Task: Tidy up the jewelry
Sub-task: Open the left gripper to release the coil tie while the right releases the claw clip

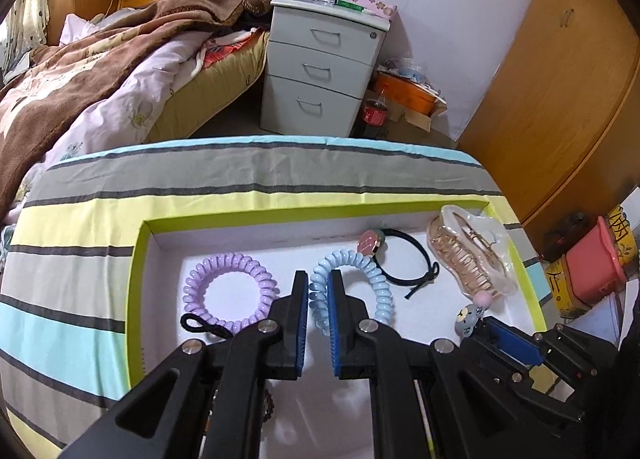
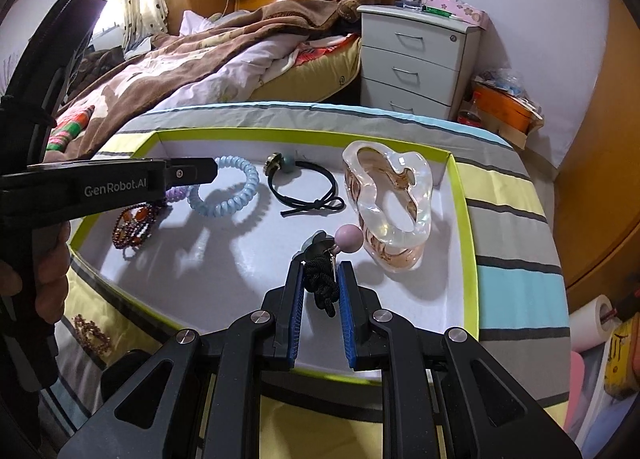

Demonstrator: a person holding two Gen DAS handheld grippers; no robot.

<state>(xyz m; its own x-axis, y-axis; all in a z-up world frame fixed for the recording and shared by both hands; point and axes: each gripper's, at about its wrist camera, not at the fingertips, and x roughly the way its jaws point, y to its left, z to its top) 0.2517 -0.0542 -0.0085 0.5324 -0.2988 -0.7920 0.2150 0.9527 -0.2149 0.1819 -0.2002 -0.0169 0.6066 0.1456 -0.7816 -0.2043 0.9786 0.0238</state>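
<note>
A shallow white tray with a lime-green rim [image 1: 136, 259] [image 2: 464, 195] lies on a striped cloth. In it are a purple spiral hair tie [image 1: 230, 293], a blue spiral hair tie [image 1: 352, 291] [image 2: 224, 191], a black elastic with a pink charm [image 1: 400, 259] [image 2: 308, 183], a clear hair claw [image 1: 468, 255] [image 2: 392, 203] and a dark bead bracelet [image 2: 134, 225]. My left gripper [image 1: 318, 279] is shut on the blue spiral tie. My right gripper [image 2: 320, 271] is shut on a black hair tie [image 2: 320, 283] with a pink ball and grey charm [image 2: 348, 239], low over the tray.
Another bead bracelet [image 2: 92, 333] lies on the cloth outside the tray's near left edge. Beyond the table are a bed [image 1: 100, 71], a grey drawer unit [image 1: 320, 67] and a wooden wardrobe [image 1: 560, 79]. Boxes and a pink bin [image 1: 592, 263] stand at the right.
</note>
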